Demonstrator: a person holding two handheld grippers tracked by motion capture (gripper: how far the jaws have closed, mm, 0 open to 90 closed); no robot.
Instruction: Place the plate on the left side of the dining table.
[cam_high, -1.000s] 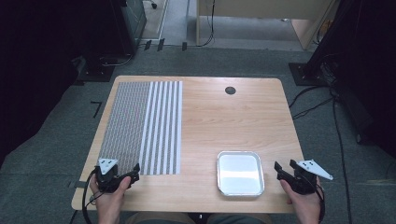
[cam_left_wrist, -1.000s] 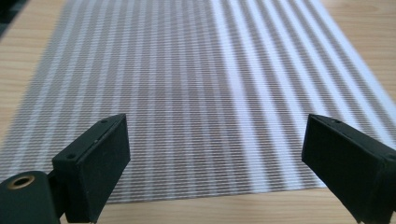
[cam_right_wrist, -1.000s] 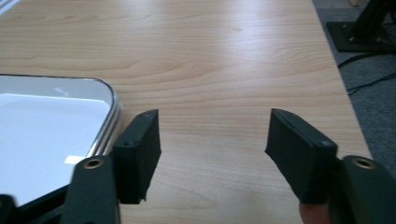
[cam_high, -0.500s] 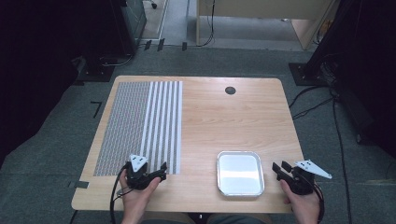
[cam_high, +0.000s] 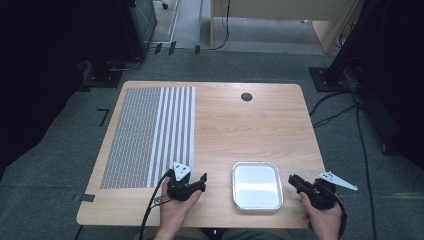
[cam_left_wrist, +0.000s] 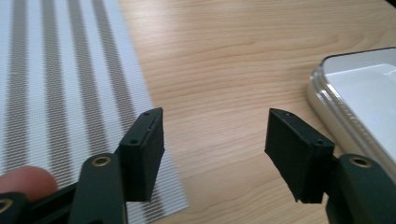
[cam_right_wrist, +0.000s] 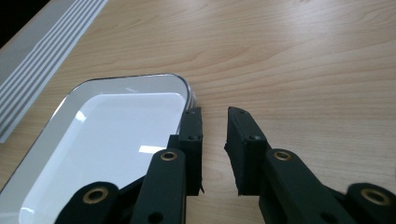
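Left hand-held gripper (cam_high: 202, 180): jaws apart, just been closing, empty, beside striped mat (cam_high: 150, 135). Right hand-held gripper (cam_high: 294, 180): narrow empty gap, just been closing, beside tray (cam_high: 256, 205) on counter (cam_high: 250, 130).

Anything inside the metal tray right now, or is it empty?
The metal tray looks empty: its white floor is bare in the high view and right gripper view. From the left gripper view, the near rim hides part of the floor. Neither tool holds anything.

Tray (cam_high: 257, 200): shallow, rectangular, rounded corners, silver rim, white interior, empty. It lies flat on the wooden worktop (cam_high: 250, 130), near the front edge.
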